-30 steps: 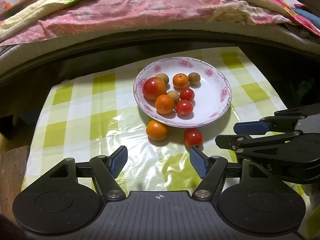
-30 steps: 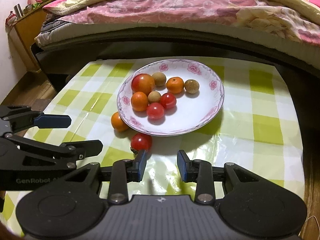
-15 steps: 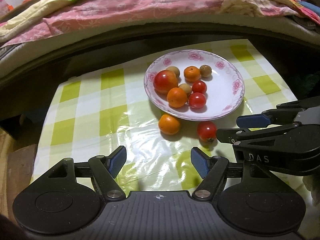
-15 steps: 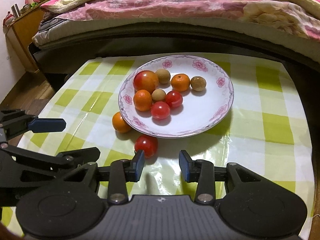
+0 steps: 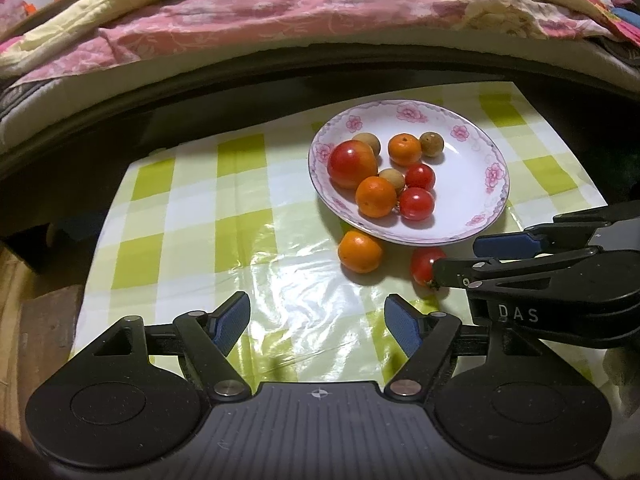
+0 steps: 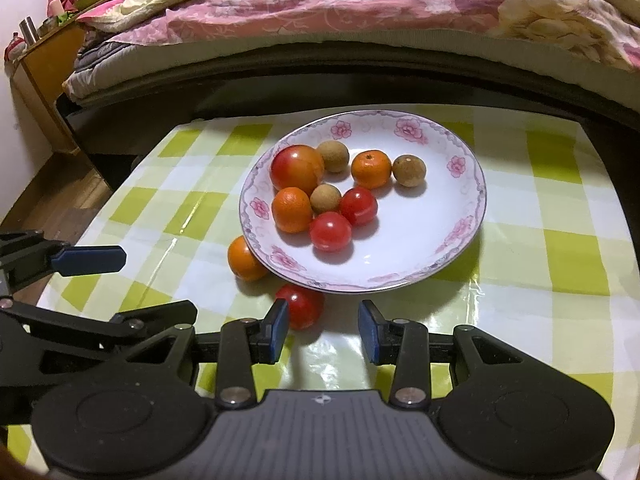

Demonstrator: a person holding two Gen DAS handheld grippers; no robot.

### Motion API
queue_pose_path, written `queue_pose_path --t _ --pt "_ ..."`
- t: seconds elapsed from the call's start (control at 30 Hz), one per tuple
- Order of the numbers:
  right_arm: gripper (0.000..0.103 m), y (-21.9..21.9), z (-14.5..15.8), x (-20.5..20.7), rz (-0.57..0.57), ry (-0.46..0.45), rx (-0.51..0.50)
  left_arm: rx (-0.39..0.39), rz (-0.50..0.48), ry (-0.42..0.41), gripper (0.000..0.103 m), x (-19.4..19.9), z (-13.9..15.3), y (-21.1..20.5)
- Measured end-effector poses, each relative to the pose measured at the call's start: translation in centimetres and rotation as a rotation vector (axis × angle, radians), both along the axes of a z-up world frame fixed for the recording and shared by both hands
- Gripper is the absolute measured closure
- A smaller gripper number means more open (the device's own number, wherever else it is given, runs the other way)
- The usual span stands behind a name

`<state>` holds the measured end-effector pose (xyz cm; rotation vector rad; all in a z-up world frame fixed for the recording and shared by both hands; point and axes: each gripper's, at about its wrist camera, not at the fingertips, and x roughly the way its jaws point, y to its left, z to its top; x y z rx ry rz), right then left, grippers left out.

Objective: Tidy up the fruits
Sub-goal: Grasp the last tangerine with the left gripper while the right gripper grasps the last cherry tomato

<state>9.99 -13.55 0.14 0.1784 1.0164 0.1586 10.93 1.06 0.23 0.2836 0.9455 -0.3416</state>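
A white flowered plate (image 6: 440,248) holds several fruits: a large red tomato (image 6: 297,169), oranges, cherry tomatoes and brown longans. The plate also shows in the left wrist view (image 5: 476,200). On the cloth in front of it lie a loose orange (image 6: 243,259) (image 5: 359,251) and a loose red tomato (image 6: 303,305) (image 5: 425,265). My right gripper (image 6: 323,333) is open, its left finger just beside the loose tomato. My left gripper (image 5: 318,323) is open and empty, nearer than the loose orange.
The table has a green and white checked plastic cloth (image 6: 560,216). A bed with pink quilts (image 6: 360,4) runs along the far side. A wooden nightstand (image 6: 44,80) stands at the far left. In the left wrist view the right gripper's fingers (image 5: 520,258) reach in from the right.
Both grippers have moved left and closer to the table. The right gripper's left finger now sits beside the loose red tomato. The fruits have not moved.
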Motion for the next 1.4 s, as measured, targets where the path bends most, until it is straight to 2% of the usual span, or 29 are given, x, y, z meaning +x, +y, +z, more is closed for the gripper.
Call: queue_pose_path --t 0.6,0.7,0.8,0.87,1.07,1.3,1.4 --pt "0.061 1.8 -1.2 1.0 0.072 -0.007 0.007 0.023 0.024 0.007 0.023 0.2 -0.6 1.3" --pt "0.063 2.0 -1.7 1.4 0.076 0.001 0.022 0.025 0.023 0.006 0.023 0.3 -0.8 1.5" --pt "0.066 2.1 -1.9 1.6 0.079 0.007 0.030 0.000 -0.006 -0.002 0.025 0.5 -0.7 1.5" --pt "0.066 1.8 -1.8 1.6 0.084 0.018 0.035 -0.016 -0.033 -0.010 0.029 0.7 -0.8 1.1" --pt "0.066 -0.2 -0.9 0.5 0.052 0.029 0.025 -0.013 -0.120 -0.017 0.032 1.6 -1.9 -1.3" --pt "0.067 -2.1 -0.9 -0.2 0.038 0.048 0.023 -0.047 -0.138 -0.013 0.033 2.9 -3.1 -2.9" --pt "0.067 -2.7 -1.2 -0.4 0.034 0.057 0.025 -0.051 -0.133 -0.015 0.038 3.3 -3.6 -3.3"
